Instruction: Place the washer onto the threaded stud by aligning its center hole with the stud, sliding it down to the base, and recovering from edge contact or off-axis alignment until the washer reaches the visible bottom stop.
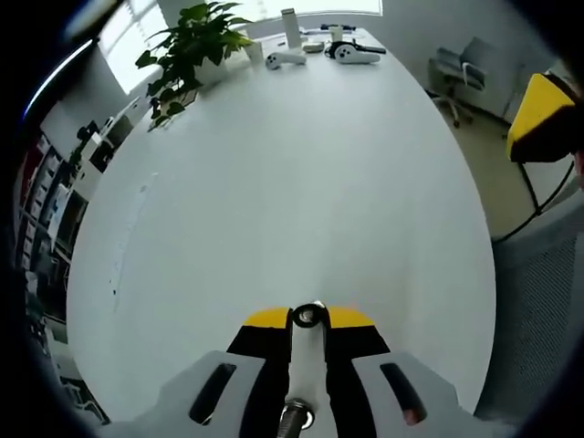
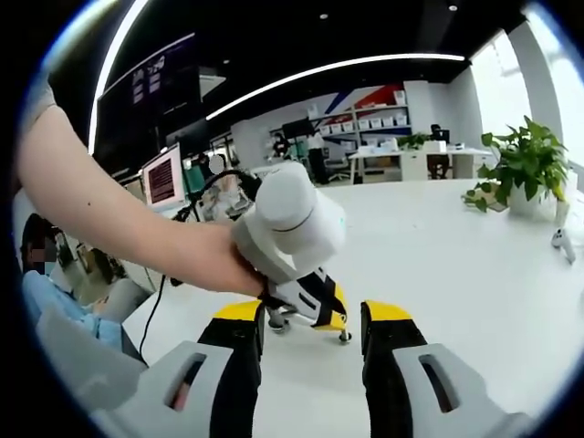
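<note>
Technician: Nearest the lens in the left gripper view, a threaded metal end (image 1: 295,417) sits low between the jaws. State of the left gripper (image 1: 308,321)?

Inspector: Clenched. Its two yellow-tipped jaws stand close together and clamp a white piece (image 1: 307,365) that runs from the threaded end out to the jaw tips.

Technician: Location of the washer?

Inspector: A small metal ring (image 1: 309,315) with a dark centre hole sits at the far end of the white piece, level with the jaw tips. It looks like the washer; whether it is seated on a stud, I cannot tell.

Technician: Surroundings in that view?

Inspector: A white table (image 1: 292,182) lies beyond the jaws. At its far end stand a potted plant (image 1: 187,50) to the left and white controllers (image 1: 351,53) to the right.

Technician: State of the right gripper (image 2: 313,317)?

Inspector: Released. Its jaws stand well apart with nothing between the pads. In the right gripper view, a hand (image 2: 214,265) holds the left gripper (image 2: 312,308) just beyond those jaws, over the same table (image 2: 456,265). The plant (image 2: 525,164) stands far right, a monitor (image 2: 162,178) far left.
</note>
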